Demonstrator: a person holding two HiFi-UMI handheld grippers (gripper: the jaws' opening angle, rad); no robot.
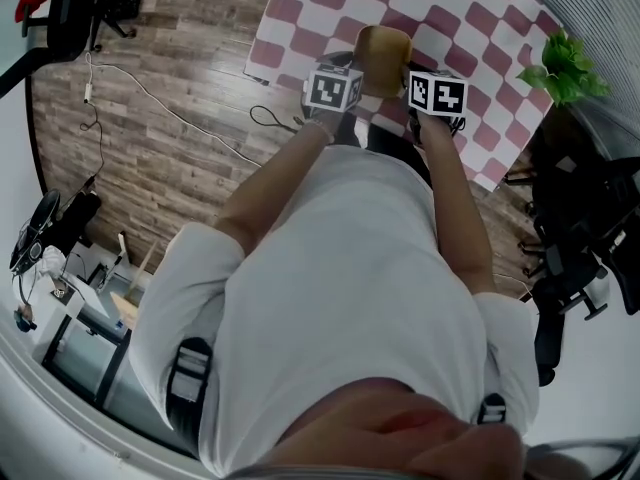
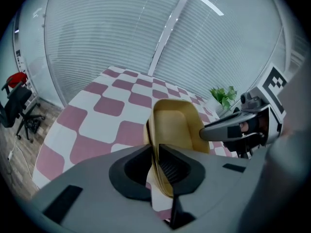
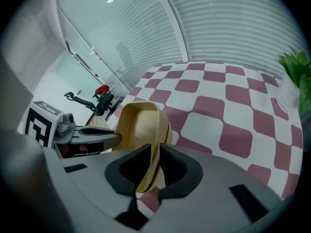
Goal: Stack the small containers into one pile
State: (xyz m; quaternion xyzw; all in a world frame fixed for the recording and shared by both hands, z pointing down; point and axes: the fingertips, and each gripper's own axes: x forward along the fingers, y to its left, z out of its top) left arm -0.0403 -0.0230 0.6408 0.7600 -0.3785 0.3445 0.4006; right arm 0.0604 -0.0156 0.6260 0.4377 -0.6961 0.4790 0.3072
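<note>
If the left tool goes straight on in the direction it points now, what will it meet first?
Probably the checkered tablecloth. The left tool is shut on the yellow container, so that container would likely touch the cloth before the tool does; depth is unclear.

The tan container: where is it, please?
Head view, top centre: the tan container is over the checked table, pinched by the left hand-held gripper and right hand-held gripper.

two grippers (image 2: 156, 154) (image 3: 156, 159), one tan container (image 1: 383, 58), one plant (image 1: 565, 68)
</note>
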